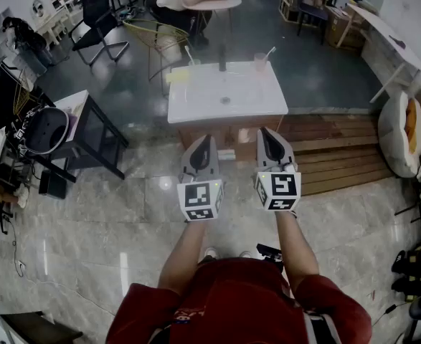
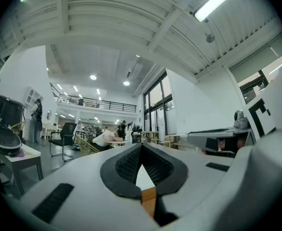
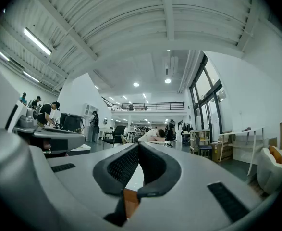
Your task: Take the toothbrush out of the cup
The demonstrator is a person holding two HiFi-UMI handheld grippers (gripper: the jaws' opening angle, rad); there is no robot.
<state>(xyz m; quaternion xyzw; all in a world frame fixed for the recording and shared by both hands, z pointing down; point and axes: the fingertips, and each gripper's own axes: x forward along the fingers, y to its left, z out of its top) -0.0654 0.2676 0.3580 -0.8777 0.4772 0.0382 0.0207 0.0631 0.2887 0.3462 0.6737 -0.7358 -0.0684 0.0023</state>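
Toothbrush (image 1: 270,51) and cup (image 1: 260,63) stand at the far right corner of the white table (image 1: 228,110). The pale handle rises out of the pinkish cup and leans with its upper end toward the right of the head view, so its long axis is near upright with a tilt. A dark bottle (image 1: 222,56) stands just left of the cup on the same far edge. Both tools are held level on the near side of the table, well apart from the cup, with the whole depth of the tabletop between. The left gripper (image 1: 205,140) has its jaws together and nothing between them. The right gripper (image 1: 265,132) is likewise closed and empty. The cup lies almost straight ahead of the right gripper and off to the right of the left one, so the right hand looks the nearer. Judging from this, it would have to travel forward over the table and open its jaws before meeting the handle.
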